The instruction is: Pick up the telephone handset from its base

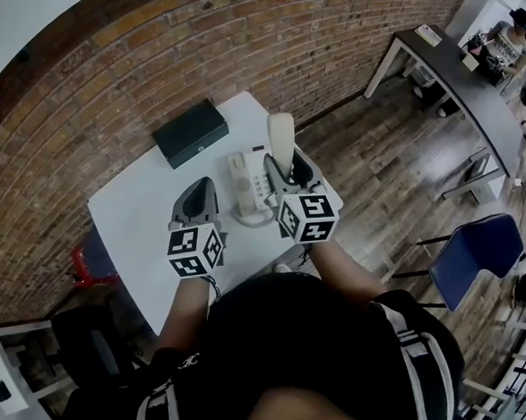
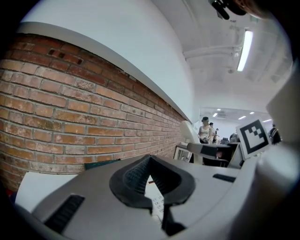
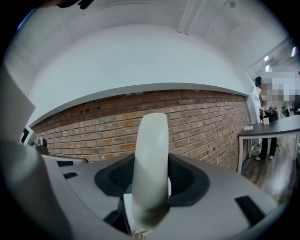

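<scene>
Handset (image 1: 281, 133) pinched upright in right gripper (image 1: 284, 170) fingers, seemingly already off its base (image 1: 249, 184) on the worktop (image 1: 143, 226), left gripper (image 1: 201, 187) fingers pressed together, empty; next, a steady hold.

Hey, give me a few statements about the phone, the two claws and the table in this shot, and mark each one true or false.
1. The right claw is clamped on the handset. True.
2. The handset lies in its cradle on the telephone base. False: it is off the base, held between the right claw's jaws.
3. The left claw grips the black box. False: the left claw holds nothing, and the box lies apart from it on the table, nearer the brick wall.
4. The telephone base sits on the white table. True.
</scene>
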{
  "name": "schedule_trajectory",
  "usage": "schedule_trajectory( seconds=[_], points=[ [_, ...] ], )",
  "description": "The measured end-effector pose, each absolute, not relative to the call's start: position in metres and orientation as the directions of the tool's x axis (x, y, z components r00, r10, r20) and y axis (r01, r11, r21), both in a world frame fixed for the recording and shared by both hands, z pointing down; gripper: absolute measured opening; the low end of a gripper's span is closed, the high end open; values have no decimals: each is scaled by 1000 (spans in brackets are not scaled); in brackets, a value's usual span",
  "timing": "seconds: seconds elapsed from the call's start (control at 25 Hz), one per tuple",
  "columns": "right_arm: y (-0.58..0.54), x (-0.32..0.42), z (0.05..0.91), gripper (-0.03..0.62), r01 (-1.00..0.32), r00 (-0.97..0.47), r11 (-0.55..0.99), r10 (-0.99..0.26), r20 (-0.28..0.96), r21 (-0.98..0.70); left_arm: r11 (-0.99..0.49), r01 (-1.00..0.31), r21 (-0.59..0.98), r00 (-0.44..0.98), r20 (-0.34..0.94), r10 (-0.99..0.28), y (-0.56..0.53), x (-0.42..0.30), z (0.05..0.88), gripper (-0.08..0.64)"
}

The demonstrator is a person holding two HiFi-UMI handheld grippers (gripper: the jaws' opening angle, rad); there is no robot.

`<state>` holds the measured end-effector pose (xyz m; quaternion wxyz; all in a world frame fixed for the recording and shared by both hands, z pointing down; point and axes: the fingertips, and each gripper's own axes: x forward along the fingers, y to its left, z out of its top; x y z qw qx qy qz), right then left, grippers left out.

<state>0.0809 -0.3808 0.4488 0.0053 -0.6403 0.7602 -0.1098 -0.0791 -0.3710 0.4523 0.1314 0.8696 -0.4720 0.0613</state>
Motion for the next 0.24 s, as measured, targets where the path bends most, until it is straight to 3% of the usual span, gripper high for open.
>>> schedule_trajectory(
  seconds=[0.24],
  points=[
    [-384, 79, 450, 204, -971, -184, 158, -973, 141, -177, -515, -840, 170, 542, 233, -807, -372, -83, 452, -3]
  ],
)
